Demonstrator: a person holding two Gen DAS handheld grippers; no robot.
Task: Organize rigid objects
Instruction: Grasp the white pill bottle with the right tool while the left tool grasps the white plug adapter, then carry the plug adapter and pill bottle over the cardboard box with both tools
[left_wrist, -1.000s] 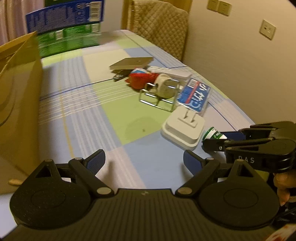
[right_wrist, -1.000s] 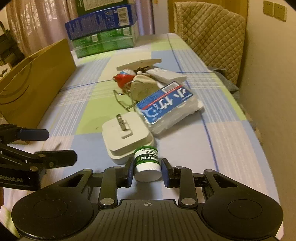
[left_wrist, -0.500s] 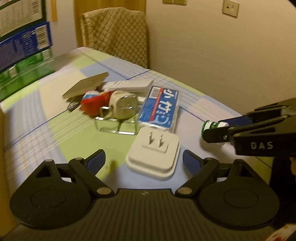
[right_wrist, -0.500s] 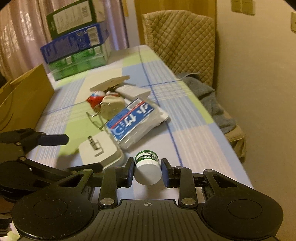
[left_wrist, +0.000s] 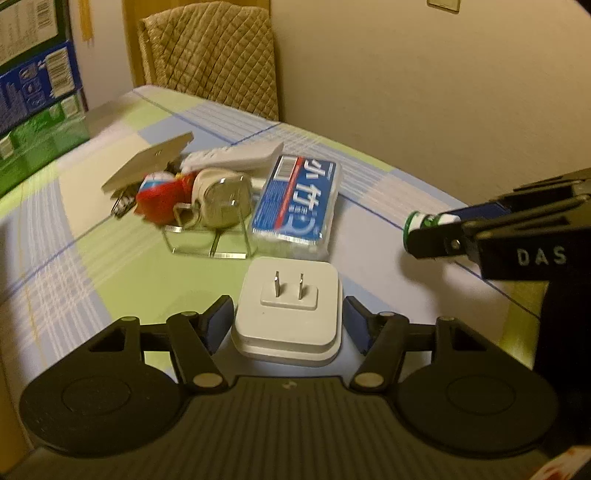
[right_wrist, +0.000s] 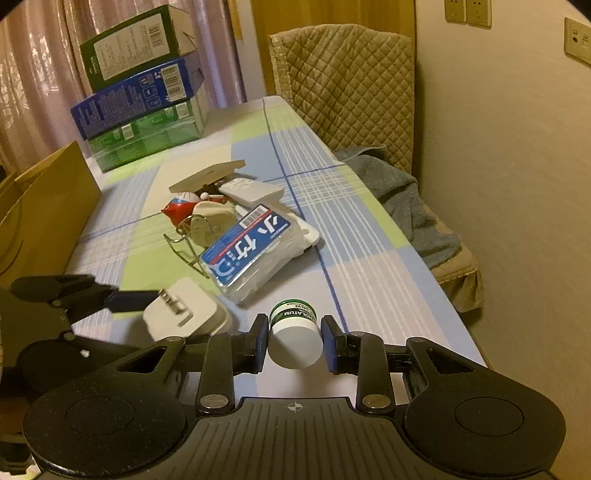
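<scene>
A white plug adapter (left_wrist: 288, 317) lies prongs up on the checked tablecloth, between the open fingers of my left gripper (left_wrist: 289, 321); whether the pads touch it I cannot tell. It also shows in the right wrist view (right_wrist: 184, 314). My right gripper (right_wrist: 294, 338) is shut on a small white jar with a green lid (right_wrist: 294, 334) and holds it above the table; the jar's lid shows in the left wrist view (left_wrist: 424, 223). Behind lies a pile: a blue-labelled clear box (left_wrist: 299, 206), a clear stand (left_wrist: 210, 240), a red toy (left_wrist: 159, 199), a white remote (left_wrist: 236, 157).
A stack of green and blue boxes (right_wrist: 140, 96) stands at the far end of the table. A brown paper bag (right_wrist: 40, 210) stands along the left side. A quilted chair (right_wrist: 343, 81) with a grey cloth (right_wrist: 402, 195) is beside the table's right edge, near the wall.
My left gripper swung right and moved forward until the white adapter sat between its fingers. My right gripper lifted the jar off the table and drew it back to the right.
</scene>
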